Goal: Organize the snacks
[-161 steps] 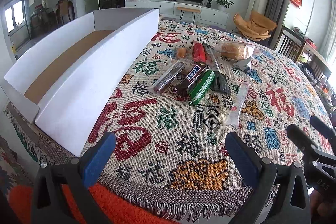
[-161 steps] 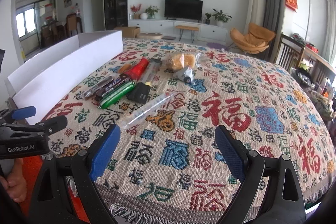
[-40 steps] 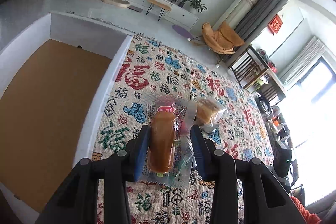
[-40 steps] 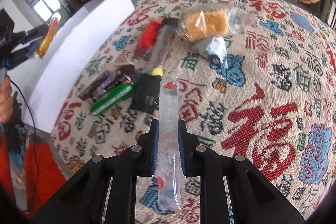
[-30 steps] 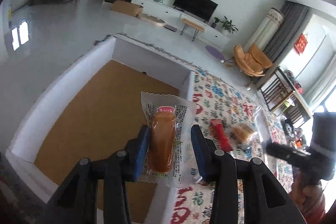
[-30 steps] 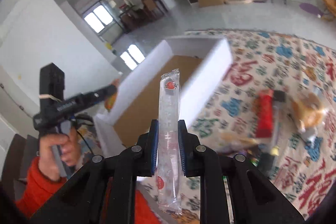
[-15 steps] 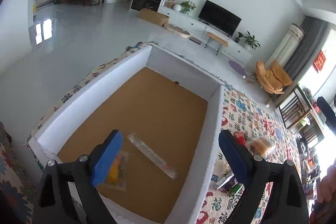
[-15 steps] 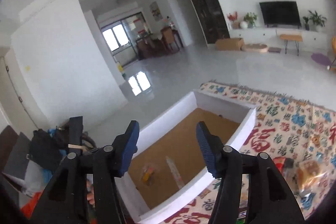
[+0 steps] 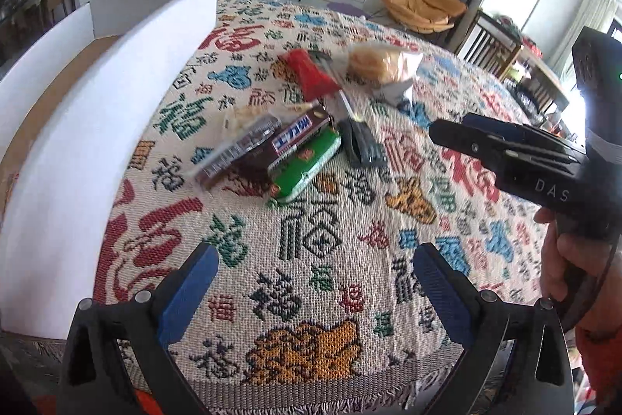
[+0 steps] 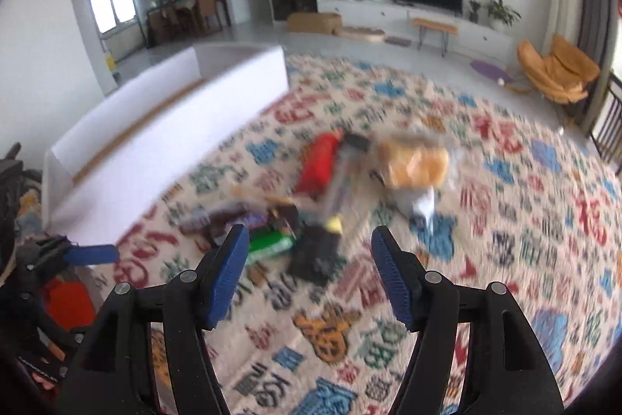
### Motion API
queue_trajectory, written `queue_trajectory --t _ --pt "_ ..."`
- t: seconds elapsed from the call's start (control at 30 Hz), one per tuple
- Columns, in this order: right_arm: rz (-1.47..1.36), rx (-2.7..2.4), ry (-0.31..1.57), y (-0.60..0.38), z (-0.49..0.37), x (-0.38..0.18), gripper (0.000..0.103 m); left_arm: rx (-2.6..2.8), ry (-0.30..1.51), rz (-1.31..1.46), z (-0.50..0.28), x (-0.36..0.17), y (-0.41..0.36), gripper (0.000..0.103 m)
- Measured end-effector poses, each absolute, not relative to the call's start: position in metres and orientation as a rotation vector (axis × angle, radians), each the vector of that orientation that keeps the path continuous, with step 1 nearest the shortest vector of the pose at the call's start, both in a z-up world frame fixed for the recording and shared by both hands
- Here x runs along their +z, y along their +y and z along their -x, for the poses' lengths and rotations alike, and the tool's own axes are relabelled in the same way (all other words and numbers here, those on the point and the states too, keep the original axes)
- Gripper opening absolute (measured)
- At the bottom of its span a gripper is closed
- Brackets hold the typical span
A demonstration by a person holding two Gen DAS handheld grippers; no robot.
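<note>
A pile of wrapped snacks lies mid-cloth: brown bars, a green pack, a black pack, a red pack and bagged bread. The white box with a brown floor stands left of them; its inside is hidden here. My left gripper hovers short of the pile, jaws opening wide, nothing between them. My right gripper hangs over the black pack and green pack, jaws opening and empty; the view is blurred. It also shows side-on as the right gripper.
A patterned woven cloth covers the table, its fringed front edge close below my left gripper. A hand holds the right tool at the right. The white box borders the pile's left side. Chairs and a TV unit stand behind.
A second ago each gripper held a snack above the box. Both let go; the two snacks lay inside it. Now both grippers have swung down over the cloth beside the pile.
</note>
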State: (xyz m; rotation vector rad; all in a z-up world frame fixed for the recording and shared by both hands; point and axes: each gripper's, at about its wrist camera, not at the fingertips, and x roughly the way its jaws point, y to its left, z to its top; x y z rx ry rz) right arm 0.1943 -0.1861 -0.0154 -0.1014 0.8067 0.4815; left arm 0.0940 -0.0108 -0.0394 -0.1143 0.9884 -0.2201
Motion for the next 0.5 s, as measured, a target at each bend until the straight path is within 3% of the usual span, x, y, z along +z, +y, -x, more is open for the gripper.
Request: queue_trajectory --t 0.2,0.5 --pt "0.088 0.308 0.880 -0.234 -0.176 -0.078 0.069 -0.157 0.985 -0.010 -0.101 -0.070 -0.028 0.100" --pt "0.102 0.230 0.850 -0.243 -0.168 -0.102 0.071 -0.136 0.996 -0.071 -0.102 -0.087 -0.034 0.100"
